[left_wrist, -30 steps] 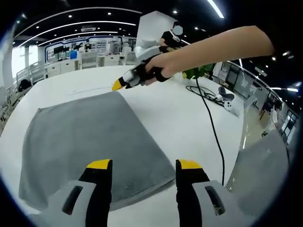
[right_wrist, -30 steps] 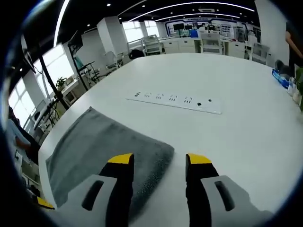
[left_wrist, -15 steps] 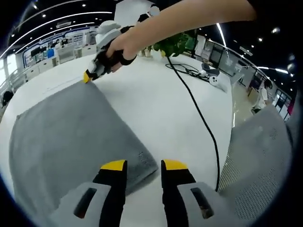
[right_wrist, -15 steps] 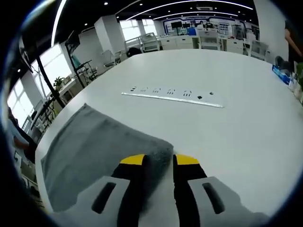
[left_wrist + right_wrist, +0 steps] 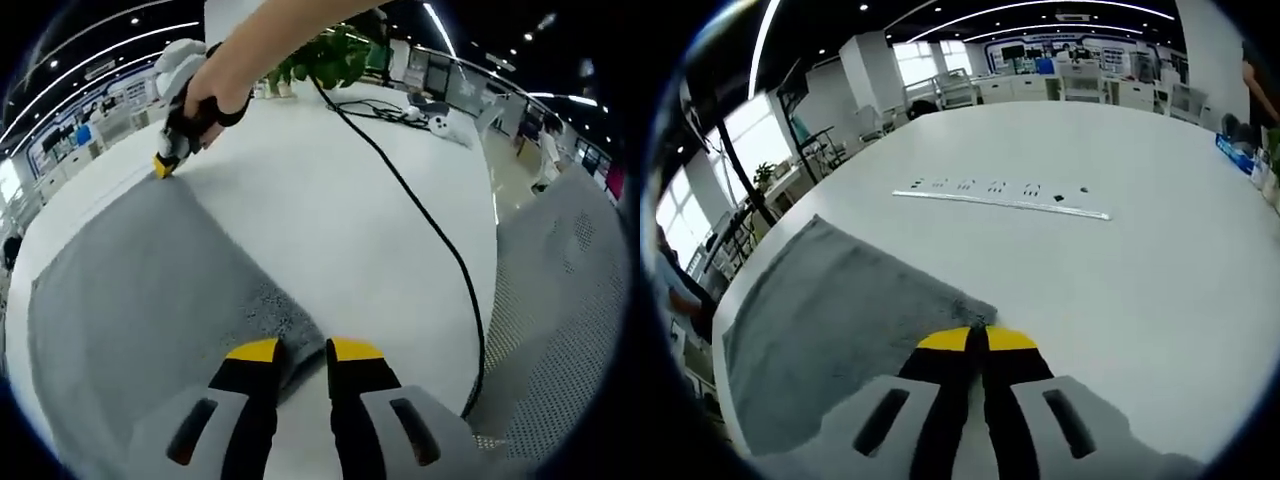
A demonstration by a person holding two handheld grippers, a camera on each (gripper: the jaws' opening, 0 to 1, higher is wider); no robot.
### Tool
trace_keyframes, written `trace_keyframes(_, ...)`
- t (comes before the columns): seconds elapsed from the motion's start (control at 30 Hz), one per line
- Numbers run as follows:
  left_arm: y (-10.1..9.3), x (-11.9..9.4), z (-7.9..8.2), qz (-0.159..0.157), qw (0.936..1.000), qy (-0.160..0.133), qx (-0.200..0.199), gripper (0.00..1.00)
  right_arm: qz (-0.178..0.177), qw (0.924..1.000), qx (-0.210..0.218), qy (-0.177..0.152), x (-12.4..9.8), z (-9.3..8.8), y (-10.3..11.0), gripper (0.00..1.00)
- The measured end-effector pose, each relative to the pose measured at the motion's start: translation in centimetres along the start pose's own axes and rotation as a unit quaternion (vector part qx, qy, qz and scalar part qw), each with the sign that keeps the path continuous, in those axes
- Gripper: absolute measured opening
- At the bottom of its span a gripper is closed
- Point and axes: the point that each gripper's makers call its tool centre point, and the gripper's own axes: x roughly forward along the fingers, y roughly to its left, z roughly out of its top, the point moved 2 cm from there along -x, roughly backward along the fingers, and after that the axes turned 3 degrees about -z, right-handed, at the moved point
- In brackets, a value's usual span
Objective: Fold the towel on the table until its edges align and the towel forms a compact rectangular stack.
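Two corners grabbed, zero folds done, that's about where I am. The towel (image 5: 140, 300) is spread flat on the white table (image 5: 330, 200), one grey layer as far as I can see, so the actual folding is all ahead of me.

My left gripper (image 5: 303, 350) sits at the near corner with its jaws drawn close together, and the corner looks like it's between the yellow tips, so I'd call it pinching the towel, though there's a sliver of gap. My right gripper (image 5: 976, 338) is pressed fully together on the other corner of the same edge; in the left gripper view I can see it (image 5: 165, 165) in my hand (image 5: 205, 95) at the far corner.

What's left, I reckon: lift this edge, carry it over to the opposite one, line the edges up, then fold again till it's a tidy rectangle.

A black cable (image 5: 420, 220) runs just beside the towel, and a power strip (image 5: 1000, 197) lies further out on the table.
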Motion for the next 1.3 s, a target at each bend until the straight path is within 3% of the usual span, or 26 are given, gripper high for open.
trace_keyframes(0.1, -0.4, 0.3, 0.2, 0.003, 0.9995, 0.006, 0.032, 0.16, 0.005, 0.9989, -0.046, -0.003, 0.1, 0.0, -0.2, 0.00)
trace_keyframes(0.27, -0.5, 0.7, 0.7, 0.006, 0.9990, 0.010, 0.043, 0.10, 0.014, 0.9998, -0.005, -0.015, -0.6, -0.1, 0.0, 0.00)
trace_keyframes(0.43, -0.8, 1.2, 1.4, 0.000, 0.9977, 0.010, 0.067, 0.06, 0.016, 0.9996, -0.012, -0.019, -0.4, -0.1, -0.4, 0.00)
trace_keyframes(1.0, -2.0, 1.9, 2.3, -0.028, 0.9983, -0.011, 0.051, 0.04, 0.016, 0.9995, 0.018, -0.021, -0.6, -0.6, -1.2, 0.00)
trace_keyframes(1.1, -2.1, 1.9, 2.4, -0.030, 0.9982, -0.008, 0.050, 0.04, 0.015, 0.9986, 0.046, -0.022, -0.8, -0.7, -1.3, 0.00)
trace_keyframes(1.23, -2.2, 1.7, 2.5, -0.039, 0.9988, -0.016, 0.023, 0.04, 0.016, 0.9983, 0.053, -0.020, -1.4, -0.9, -1.2, 0.00)
trace_keyframes(1.3, -2.6, 1.4, 2.5, -0.038, 0.9985, -0.016, 0.035, 0.04, 0.016, 0.9985, 0.050, -0.016, -1.5, -0.9, -1.4, 0.00)
